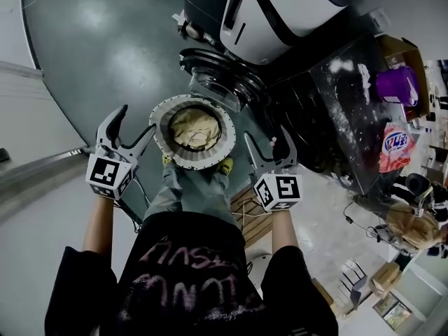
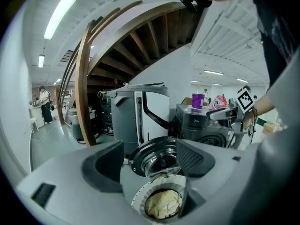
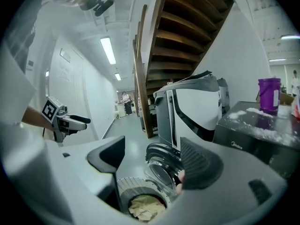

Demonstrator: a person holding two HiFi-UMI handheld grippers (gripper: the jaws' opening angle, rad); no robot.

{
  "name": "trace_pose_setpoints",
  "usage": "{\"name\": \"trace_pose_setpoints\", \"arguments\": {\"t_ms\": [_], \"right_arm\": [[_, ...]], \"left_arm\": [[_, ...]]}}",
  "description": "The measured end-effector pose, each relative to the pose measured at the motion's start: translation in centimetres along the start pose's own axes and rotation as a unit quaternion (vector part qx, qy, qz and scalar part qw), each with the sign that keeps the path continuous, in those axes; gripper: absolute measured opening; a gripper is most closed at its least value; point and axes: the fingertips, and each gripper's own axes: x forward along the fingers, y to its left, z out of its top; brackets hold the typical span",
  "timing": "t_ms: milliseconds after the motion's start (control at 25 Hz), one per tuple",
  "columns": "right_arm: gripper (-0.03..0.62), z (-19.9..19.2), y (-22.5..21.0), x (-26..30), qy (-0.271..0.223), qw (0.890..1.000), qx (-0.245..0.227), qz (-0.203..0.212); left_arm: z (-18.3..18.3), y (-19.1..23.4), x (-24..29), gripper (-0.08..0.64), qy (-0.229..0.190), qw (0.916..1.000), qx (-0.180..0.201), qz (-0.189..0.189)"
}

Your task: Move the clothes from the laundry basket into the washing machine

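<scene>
A round white laundry basket (image 1: 162,117) stands on the floor at my feet, with crumpled yellowish clothes (image 1: 194,129) inside. Just beyond it the washing machine (image 1: 280,12) has its round door (image 1: 217,72) swung open. My left gripper (image 1: 138,120) hangs open at the basket's left rim, and my right gripper (image 1: 267,142) hangs open at its right; neither holds anything. In the left gripper view the gripper (image 2: 147,163) has its jaws apart above the clothes (image 2: 162,204). In the right gripper view the gripper (image 3: 153,161) likewise frames the clothes (image 3: 144,208) and the door (image 3: 164,165).
A dark second machine (image 1: 336,110) stands to the right, with a purple cup (image 1: 397,84) and a detergent bag (image 1: 395,148) on top. A wooden staircase (image 2: 86,78) rises behind the washer. A wooden pallet (image 1: 248,212) lies by my right leg. A person (image 2: 45,102) stands far off.
</scene>
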Motion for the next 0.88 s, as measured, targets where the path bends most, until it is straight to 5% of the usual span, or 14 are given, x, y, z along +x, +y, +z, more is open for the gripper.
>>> {"name": "trace_pose_setpoints", "arguments": {"t_ms": [320,880], "right_arm": [[0.373,-2.0,0.5,3.0,0.032,0.998,-0.029,0.043],[0.373,-10.4,3.0,6.8,0.101,0.985,-0.075,0.119]], "left_arm": [[-2.7,-1.2,2.9,0.347,0.047,0.9942,0.086,-0.044],[-10.6,-2.9,7.1,0.347,0.115,0.9790,0.126,-0.111]]}}
